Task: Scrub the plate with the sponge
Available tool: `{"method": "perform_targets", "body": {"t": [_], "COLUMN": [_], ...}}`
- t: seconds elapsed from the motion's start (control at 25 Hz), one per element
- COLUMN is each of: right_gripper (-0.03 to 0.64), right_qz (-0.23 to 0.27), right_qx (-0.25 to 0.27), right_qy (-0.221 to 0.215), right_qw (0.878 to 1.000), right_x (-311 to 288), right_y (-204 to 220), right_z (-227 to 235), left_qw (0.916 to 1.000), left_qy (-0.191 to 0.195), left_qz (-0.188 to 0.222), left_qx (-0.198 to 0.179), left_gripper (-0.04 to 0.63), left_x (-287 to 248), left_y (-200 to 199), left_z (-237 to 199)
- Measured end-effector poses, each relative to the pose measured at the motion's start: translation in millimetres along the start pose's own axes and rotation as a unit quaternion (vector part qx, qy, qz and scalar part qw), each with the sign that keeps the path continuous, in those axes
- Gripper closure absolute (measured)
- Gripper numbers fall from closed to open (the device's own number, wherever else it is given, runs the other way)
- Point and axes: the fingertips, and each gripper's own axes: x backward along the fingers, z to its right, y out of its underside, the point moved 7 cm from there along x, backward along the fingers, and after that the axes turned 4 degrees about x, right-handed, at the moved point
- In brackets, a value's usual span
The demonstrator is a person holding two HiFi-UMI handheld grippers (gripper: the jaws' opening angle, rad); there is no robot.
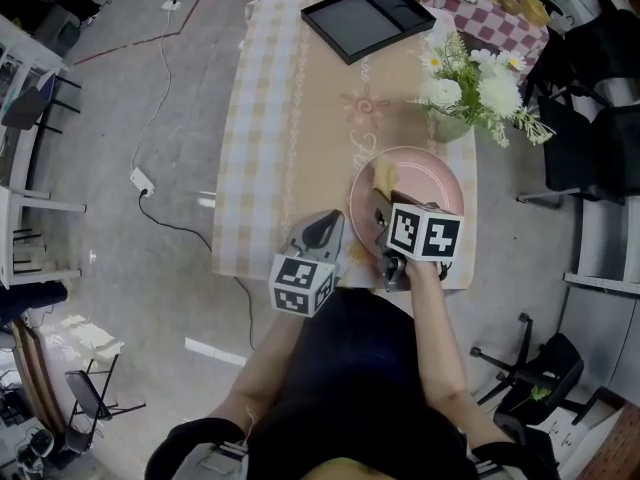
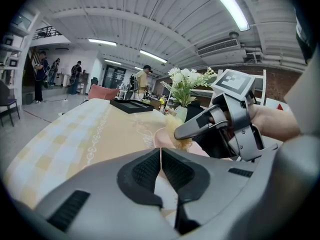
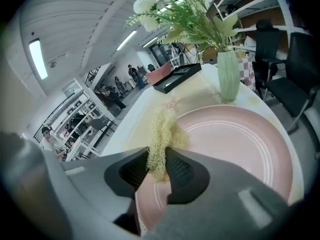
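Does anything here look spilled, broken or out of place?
Nothing spilled or broken. The pink plate sits close to the table's near corner, and the right tool pinches a frayed yellow sponge.

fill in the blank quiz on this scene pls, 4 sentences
1. The right tool is shut on the sponge, over the ____ plate.
2. The left tool is ____ and holds nothing.
3. The vase holds ____ flowers.
4. The tray at the table's far end is ____.

Missing words: pink; shut; white; black
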Motion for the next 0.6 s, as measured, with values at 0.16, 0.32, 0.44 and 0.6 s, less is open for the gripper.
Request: {"method": "perform_targets", "body": {"t": [0.16,0.32,0.44,0.6], "right_gripper": [0.525,0.525,0.525,0.525], "right_qz": [0.007,0.008,0.007,0.01], "right_qx": [-0.005,0.005,0.004,0.003], "right_qy": [0.026,0.055,0.077,0.099], "right_qw": [1.0,0.998,0.997,0.995], "right_x": [15,30,40,52], "right_y": [4,8,12,15], "right_z": [15,30,42,51], "left_qw": [0.9998,0.9994,0.999,0.9984], "left_qy": [0.015,0.031,0.037,0.047], "left_qz": [-0.005,-0.011,-0.015,-0.017], "left_qx": [-0.008,-0.015,-0.019,-0.024], "left_gripper": [0.578,0.578,0.578,0.578], "left_x": [-5,-9,-13,-17], "left_y": [1,2,3,1], "left_z": [9,17,22,28]}}
